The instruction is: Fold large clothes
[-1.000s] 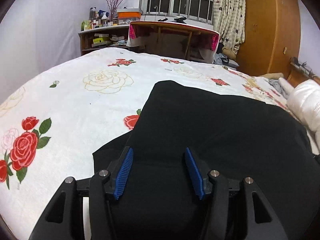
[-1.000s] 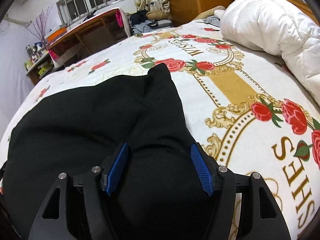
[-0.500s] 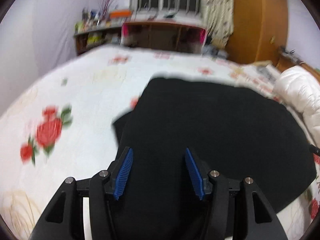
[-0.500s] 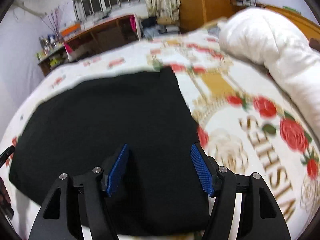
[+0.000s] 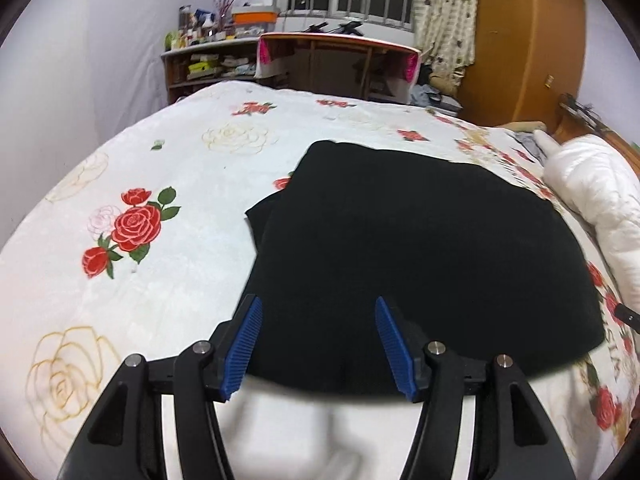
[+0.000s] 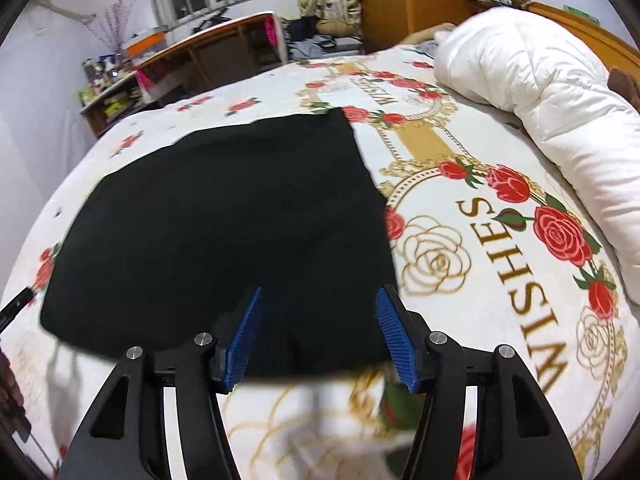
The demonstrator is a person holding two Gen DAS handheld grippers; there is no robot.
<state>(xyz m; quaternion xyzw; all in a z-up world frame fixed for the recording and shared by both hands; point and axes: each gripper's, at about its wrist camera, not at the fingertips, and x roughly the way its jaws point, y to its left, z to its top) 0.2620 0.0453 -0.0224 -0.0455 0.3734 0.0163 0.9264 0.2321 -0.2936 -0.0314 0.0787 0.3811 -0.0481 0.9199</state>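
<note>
A large black garment [image 5: 420, 240] lies folded flat in a broad rectangle on the rose-patterned bed cover [image 5: 160, 184]. A narrow lower layer sticks out at its left side. My left gripper [image 5: 318, 302] hovers over the garment's near left edge. Its jaws are opening, and the pads touch no cloth. In the right wrist view the same garment [image 6: 224, 216] fills the middle. My right gripper [image 6: 320, 290] hangs over its near right corner. Those jaws are closing, with the cloth's edge below them and not pressed.
A bulky white duvet [image 6: 540, 92] lies along the bed's right side. Beyond the bed stand a wooden desk [image 5: 340, 60], cluttered shelves [image 5: 200, 64] and a wooden wardrobe [image 5: 520, 40]. The bed cover [image 6: 480, 240] lies flat around the garment.
Both grippers have drawn back and upward from the garment. Its near edge and the bed cover in front of it have come into view. The cloth no longer bulges between the fingers.
</note>
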